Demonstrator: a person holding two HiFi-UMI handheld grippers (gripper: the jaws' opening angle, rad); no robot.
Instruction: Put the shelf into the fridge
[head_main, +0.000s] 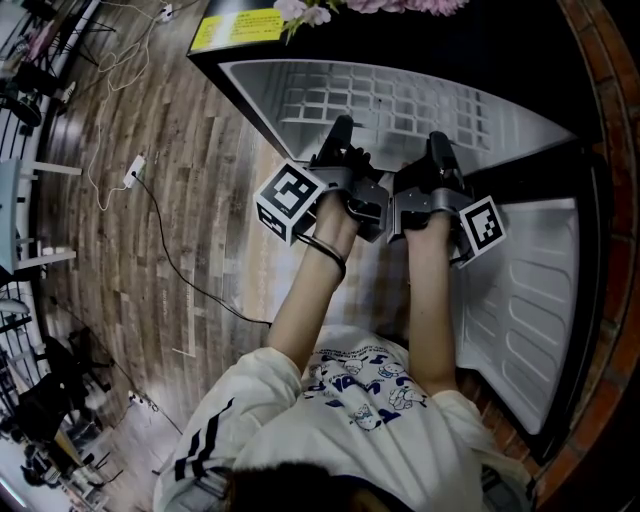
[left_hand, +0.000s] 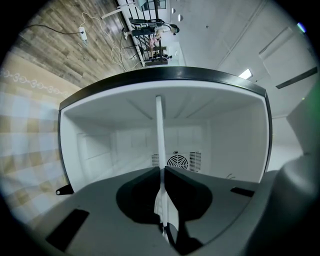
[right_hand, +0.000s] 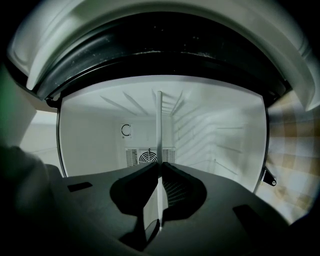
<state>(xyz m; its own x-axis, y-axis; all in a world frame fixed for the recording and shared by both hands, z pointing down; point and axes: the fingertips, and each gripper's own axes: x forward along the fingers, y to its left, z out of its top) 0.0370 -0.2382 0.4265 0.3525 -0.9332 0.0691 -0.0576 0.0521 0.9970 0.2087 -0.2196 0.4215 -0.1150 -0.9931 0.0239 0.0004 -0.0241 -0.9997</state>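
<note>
The left hand-held gripper (head_main: 342, 140) (left_hand: 161, 170) was clenched on the near edge of the white wire shelf (head_main: 400, 100), its jaws pressed onto the thin rim from both faces. Just beside it, the right hand-held gripper (head_main: 440, 150) (right_hand: 160, 165) pinched the same edge in the same way. The two were about level with each other, neither clearly nearer the opening.

From both hand-held grippers the shelf ran straight ahead. Each gripper view showed it edge-on as a narrow white line (left_hand: 159, 130) (right_hand: 159, 120) leading towards the round vent (left_hand: 177, 161) (right_hand: 147, 156) in the back wall. Its near edge lay crosswise between the two hands, and its grid stretched away from the person into the white-walled fridge (head_main: 250, 85) (left_hand: 100, 145) (right_hand: 90, 130).

In the head view the shelf appeared to lie well inside the opening. Whether it sat on the side ribs (right_hand: 210, 135) could not be told. Judging by this, the job looked close to done. The coming move would likely be a straight, level push along the shelf's depth, both hands keeping pace so that it did not skew against the walls.

The open door (head_main: 530, 300) hung at the person's right. At the left, a black cable (head_main: 165, 245) trailed over the wooden floor (head_main: 180, 200).
</note>
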